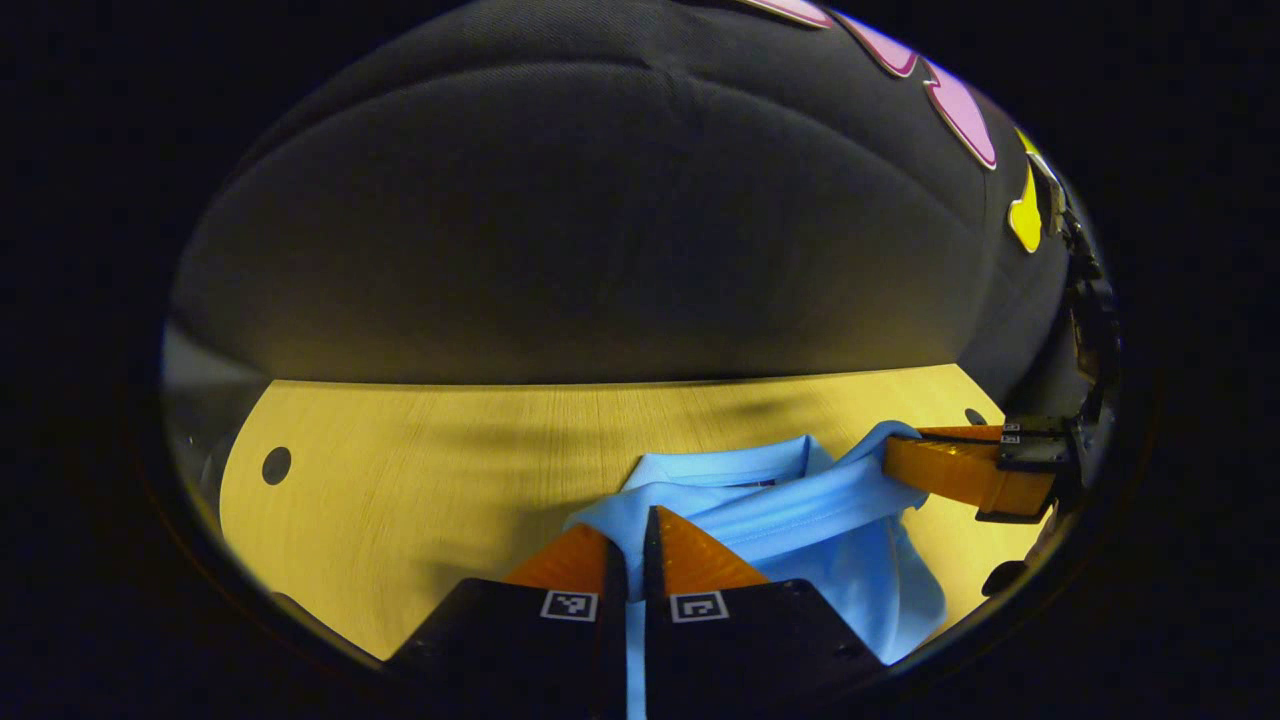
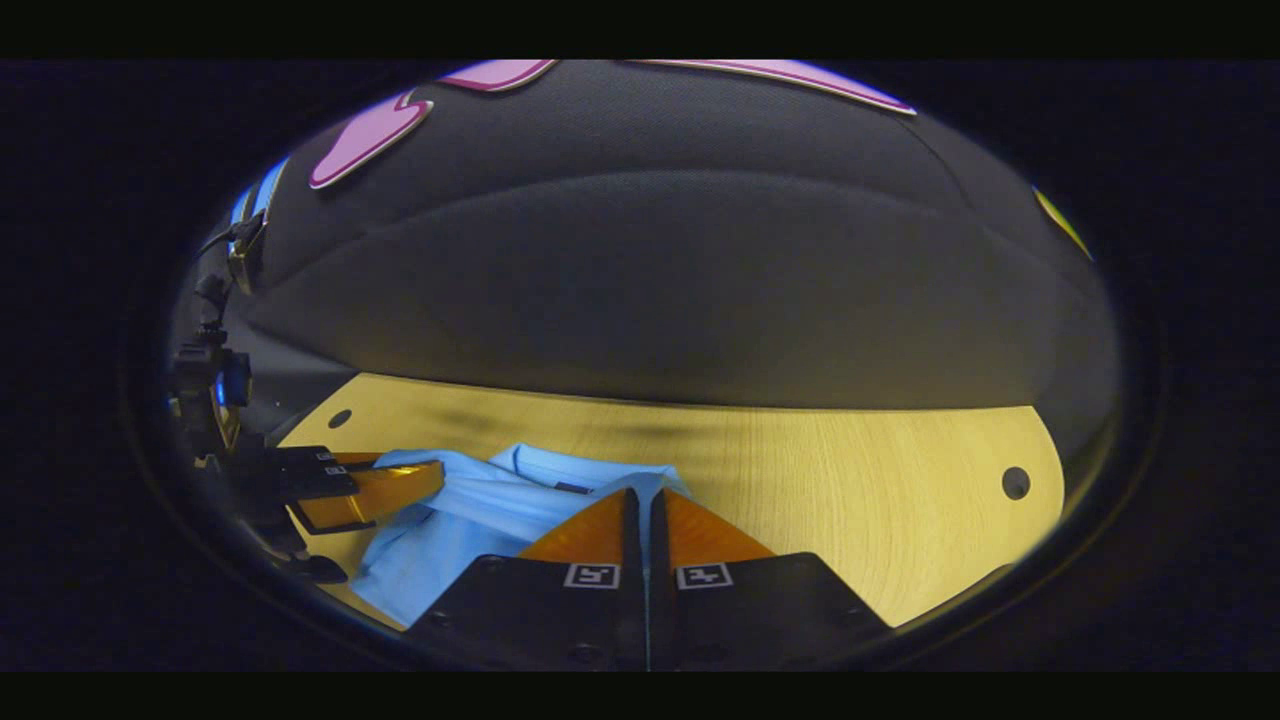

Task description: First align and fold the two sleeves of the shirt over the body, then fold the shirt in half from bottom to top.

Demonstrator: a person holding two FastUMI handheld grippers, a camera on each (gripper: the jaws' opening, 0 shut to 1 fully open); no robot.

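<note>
A light blue collared shirt point(image 1: 800, 510) lies bunched on the wooden table point(image 1: 420, 460), its collar point(image 1: 720, 465) toward the far wall. My left gripper point(image 1: 632, 515) is shut on a fold of the shirt; a strip of blue cloth runs down between its fingers. In the left gripper view the right gripper point(image 1: 890, 455) comes in from the right with blue cloth wrapped over its tips. In the right gripper view the shirt point(image 2: 470, 520) sits at lower left. There my right gripper point(image 2: 643, 495) is shut on its edge, and the left gripper point(image 2: 440, 475) holds the cloth farther left.
The table top point(image 2: 850, 500) stretches bare to the right of the shirt and ends at the black cloth wall. Round holes point(image 1: 276, 465) point(image 2: 1015, 483) mark its far corners. A hand-held gripper body point(image 2: 215, 400) stands at the left edge.
</note>
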